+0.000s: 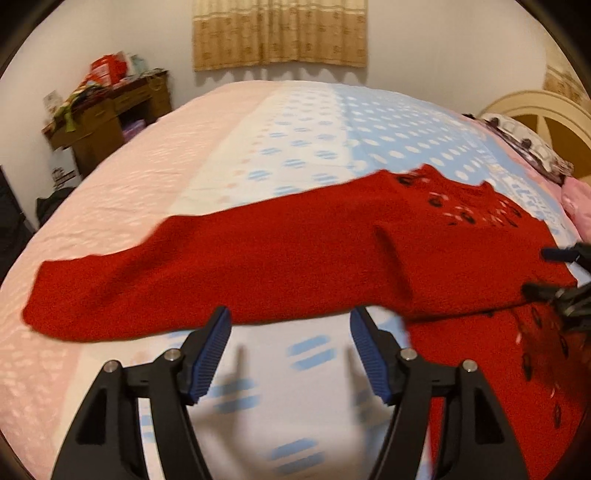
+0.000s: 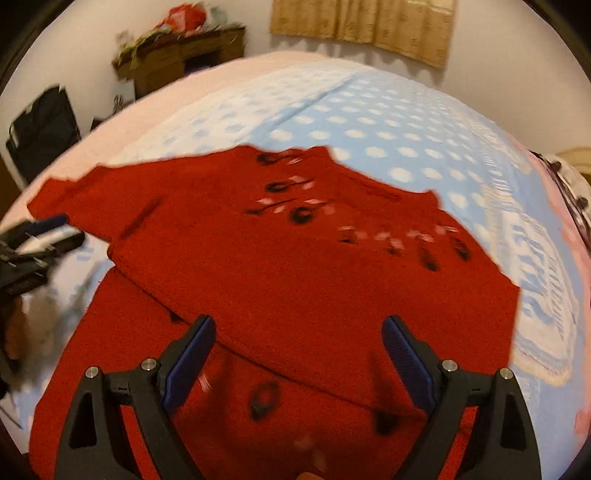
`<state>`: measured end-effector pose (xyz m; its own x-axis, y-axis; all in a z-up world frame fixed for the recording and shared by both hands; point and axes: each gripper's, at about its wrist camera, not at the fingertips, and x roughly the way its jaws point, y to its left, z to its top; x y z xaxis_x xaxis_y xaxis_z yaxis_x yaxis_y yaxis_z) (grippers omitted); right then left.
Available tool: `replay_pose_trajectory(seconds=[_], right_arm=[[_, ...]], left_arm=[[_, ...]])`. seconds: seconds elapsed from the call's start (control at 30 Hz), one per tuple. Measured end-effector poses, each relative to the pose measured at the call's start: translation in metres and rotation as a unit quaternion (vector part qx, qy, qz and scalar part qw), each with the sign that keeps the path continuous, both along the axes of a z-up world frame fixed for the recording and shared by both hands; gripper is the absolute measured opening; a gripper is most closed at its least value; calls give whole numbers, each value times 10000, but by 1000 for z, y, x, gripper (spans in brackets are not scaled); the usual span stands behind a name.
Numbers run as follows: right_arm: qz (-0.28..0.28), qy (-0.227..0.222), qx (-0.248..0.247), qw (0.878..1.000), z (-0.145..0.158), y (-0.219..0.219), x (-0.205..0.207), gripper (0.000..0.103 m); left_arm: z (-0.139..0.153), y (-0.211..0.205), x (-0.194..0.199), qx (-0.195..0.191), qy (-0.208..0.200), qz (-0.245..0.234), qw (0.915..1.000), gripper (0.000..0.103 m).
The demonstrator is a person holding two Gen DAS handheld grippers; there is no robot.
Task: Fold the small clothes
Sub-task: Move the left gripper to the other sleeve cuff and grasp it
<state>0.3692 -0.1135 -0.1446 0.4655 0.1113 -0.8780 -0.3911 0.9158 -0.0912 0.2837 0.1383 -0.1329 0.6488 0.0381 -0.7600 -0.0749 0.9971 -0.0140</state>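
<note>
A small red knitted sweater (image 1: 295, 254) with black and white motifs lies flat on the bed, one sleeve stretched out to the left. In the right wrist view the sweater (image 2: 295, 273) is folded over itself, a fold edge crossing just ahead of the fingers. My left gripper (image 1: 290, 321) is open and empty, just short of the sleeve's near edge. My right gripper (image 2: 299, 332) is open and empty, hovering over the sweater's lower part. Each gripper shows at the edge of the other's view: the right gripper (image 1: 554, 273) and the left gripper (image 2: 40, 236).
The bed sheet (image 1: 295, 122) has pink, white and blue dotted bands. A cluttered wooden desk (image 1: 107, 110) stands at the far left wall. A curtain (image 1: 280, 33) hangs behind. Pillows (image 1: 532, 147) and a headboard (image 1: 554, 114) are at the right.
</note>
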Motion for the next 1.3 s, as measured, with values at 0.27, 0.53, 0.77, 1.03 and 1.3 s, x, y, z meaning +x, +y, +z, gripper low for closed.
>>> replay_pose_trajectory(seconds=[0.27, 0.53, 0.77, 1.03, 1.3], right_arm=[[343, -6, 276, 9990, -3, 17, -9, 92], [40, -46, 272, 9996, -23, 10, -3, 95], [-55, -255, 154, 9995, -25, 7, -15, 95], [-88, -329, 153, 9993, -31, 10, -12, 97], [-99, -358, 147, 9992, -32, 9, -13, 99]], left_arm=[[2, 88, -26, 377, 96, 825, 9958, 75], [5, 198, -29, 587, 206, 2379, 9693, 75], [1, 243, -11, 248, 210, 2898, 9565, 75], [-18, 251, 28, 360, 488, 2699, 9610, 67], [-30, 258, 31, 86, 537, 2766, 9594, 50]])
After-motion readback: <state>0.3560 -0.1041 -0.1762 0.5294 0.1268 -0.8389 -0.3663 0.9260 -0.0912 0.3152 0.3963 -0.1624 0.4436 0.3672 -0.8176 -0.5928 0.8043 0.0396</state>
